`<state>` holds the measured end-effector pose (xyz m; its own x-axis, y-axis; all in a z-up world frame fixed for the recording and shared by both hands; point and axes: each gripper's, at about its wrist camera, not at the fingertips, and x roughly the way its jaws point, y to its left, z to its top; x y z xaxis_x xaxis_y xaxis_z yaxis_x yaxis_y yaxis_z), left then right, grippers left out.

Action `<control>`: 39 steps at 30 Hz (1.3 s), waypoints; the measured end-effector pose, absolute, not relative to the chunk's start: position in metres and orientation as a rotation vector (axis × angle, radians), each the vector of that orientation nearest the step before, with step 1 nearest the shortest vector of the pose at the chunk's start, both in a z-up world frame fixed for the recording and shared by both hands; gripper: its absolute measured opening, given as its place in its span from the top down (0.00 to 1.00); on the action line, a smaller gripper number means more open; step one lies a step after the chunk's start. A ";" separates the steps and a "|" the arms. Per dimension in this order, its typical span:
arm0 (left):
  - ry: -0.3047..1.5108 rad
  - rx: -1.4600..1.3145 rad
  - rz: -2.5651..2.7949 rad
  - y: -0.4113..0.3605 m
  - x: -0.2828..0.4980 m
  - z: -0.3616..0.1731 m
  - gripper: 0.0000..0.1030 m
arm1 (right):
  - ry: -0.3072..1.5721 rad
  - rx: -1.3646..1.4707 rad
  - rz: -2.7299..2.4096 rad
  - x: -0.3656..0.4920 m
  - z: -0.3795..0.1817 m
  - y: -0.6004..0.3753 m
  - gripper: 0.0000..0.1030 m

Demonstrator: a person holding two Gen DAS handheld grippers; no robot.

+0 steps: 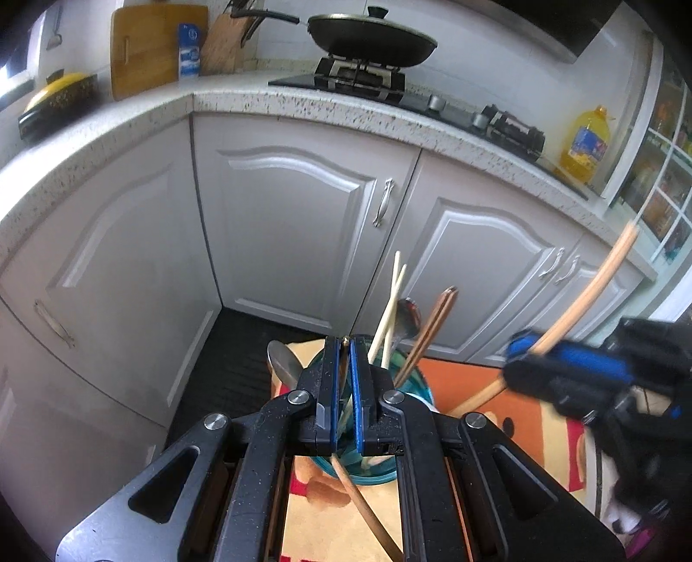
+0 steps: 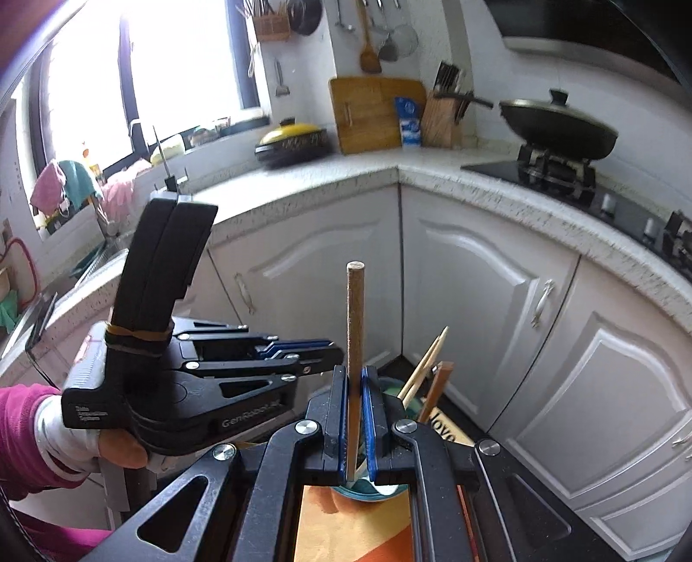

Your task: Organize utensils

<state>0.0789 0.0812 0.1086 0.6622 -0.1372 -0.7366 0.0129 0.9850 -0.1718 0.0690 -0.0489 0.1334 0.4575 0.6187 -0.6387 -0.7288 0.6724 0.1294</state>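
The left tool [image 1: 344, 346] is seen pressed together on a thin brown-handled utensil [image 1: 344, 352], whose tip shows just above the blue pads and whose wooden shaft [image 1: 363, 510] runs out below them toward 5 o'clock. What kind of utensil it is cannot be told. Directly behind the pads, at 12 o'clock from them, a teal glass holder [image 1: 415, 382] is seen standing on a surface covered by an orange and yellow printed cloth [image 1: 467, 380]. From the holder a pair of pale chopsticks [image 1: 391, 302], a metal spoon [image 1: 408, 315] and a dark brown pair of chopsticks [image 1: 437, 320] are seen sticking up, tilted toward 1 o'clock. A second metal spoon [image 1: 283, 363] lies at 9 o'clock of the holder, touching its rim.

The right tool [image 2: 355, 376] is seen pinching a round wooden stick [image 2: 355, 328], held upright, its blunt end at 12 o'clock above the pads. The holder [image 2: 389, 389] sits just behind at 1 o'clock. In the left wrist view this stick [image 1: 592, 289] is seen slanting toward 1 o'clock, well right of the holder.

A wok [image 1: 372, 39] rests on the stove at the back.
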 end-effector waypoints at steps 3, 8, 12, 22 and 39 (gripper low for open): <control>0.863 -0.157 -0.083 0.080 0.082 0.100 0.97 | 0.752 -0.179 0.838 0.076 0.114 -0.043 0.94; 0.888 -0.161 -0.086 0.080 0.085 0.090 0.97 | 0.827 -0.172 0.828 0.088 0.085 -0.038 0.94; 0.895 -0.174 -0.085 0.081 0.086 0.087 0.97 | 0.873 -0.132 0.833 0.095 0.068 -0.041 0.94; 0.895 -0.224 -0.084 0.085 0.082 0.094 0.75 | 0.899 -0.048 0.785 0.100 0.069 -0.069 0.75; 0.757 -0.179 -0.021 0.083 0.030 0.133 0.60 | 0.822 -0.026 0.713 0.053 0.086 -0.089 0.65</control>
<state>0.0304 0.0828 0.1333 0.7276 -0.0828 -0.6810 -0.0458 0.9846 -0.1687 0.0531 -0.0891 0.0856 0.4644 0.5705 -0.6774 -0.5895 0.7699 0.2442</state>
